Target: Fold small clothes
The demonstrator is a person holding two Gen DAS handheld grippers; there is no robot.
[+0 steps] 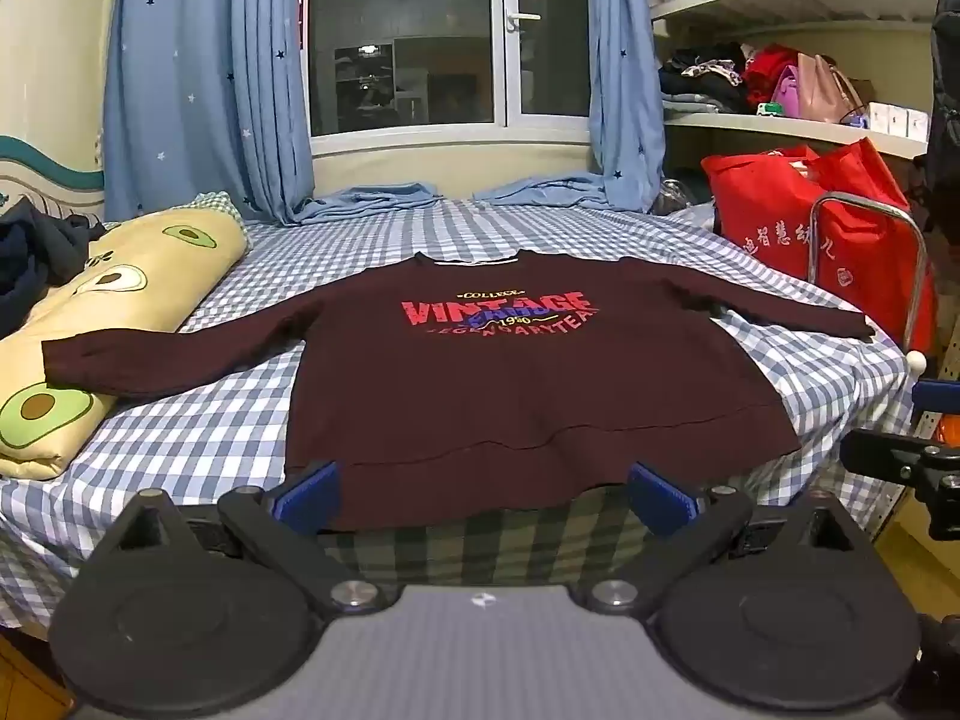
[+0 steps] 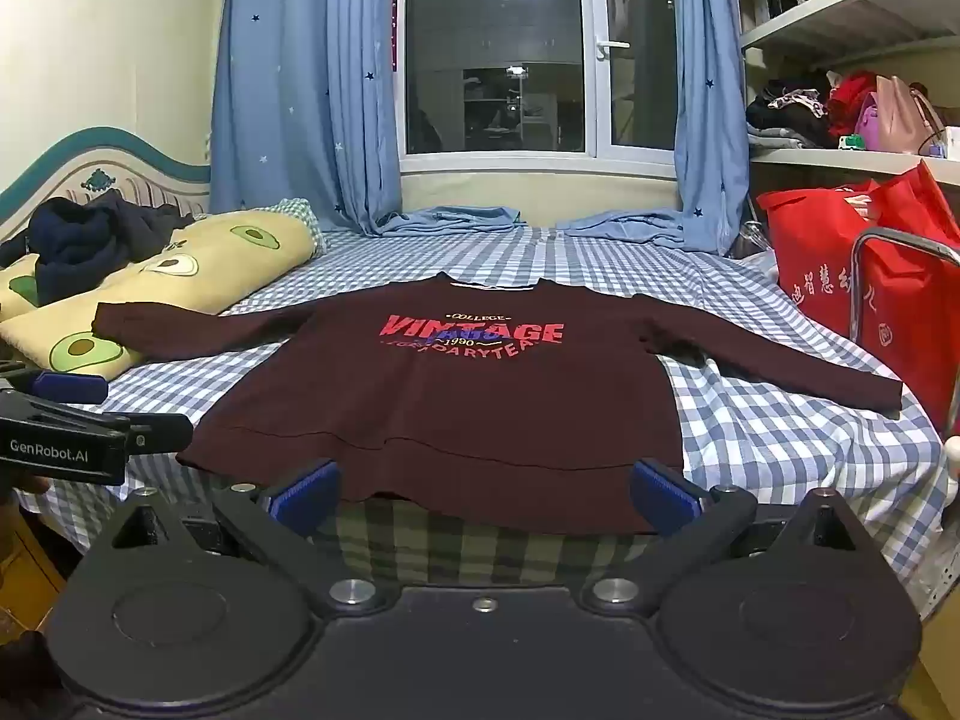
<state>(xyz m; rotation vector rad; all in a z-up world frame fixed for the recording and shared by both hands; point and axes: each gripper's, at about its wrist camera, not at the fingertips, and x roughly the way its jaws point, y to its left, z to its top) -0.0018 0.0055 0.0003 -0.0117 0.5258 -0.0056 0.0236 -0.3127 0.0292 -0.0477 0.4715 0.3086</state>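
A dark maroon sweater point(image 1: 510, 396) with a red "VINTAGE" print lies flat and face up on the blue-and-white checked bed point(image 1: 198, 432), its hem nearest me. Its left sleeve rests on the avocado pillow and its right sleeve reaches the bed's right edge. My left gripper point(image 1: 482, 474) is open just short of the hem, near its left half, with nothing between the blue pads point(image 1: 306, 495). My right gripper point(image 2: 485, 471) is open too, in front of the sweater point(image 2: 456, 402) toward the hem's right half. The left gripper point(image 2: 147, 405) shows at the left edge of the right wrist view.
A long yellow avocado pillow point(image 1: 120, 276) lies along the bed's left side, with dark clothes point(image 2: 90, 234) heaped on it. Folded light-blue cloth point(image 1: 384, 195) sits by the window. A red bag point(image 1: 810, 210) and a metal frame point(image 1: 864, 204) stand at the bed's right edge, below shelves.
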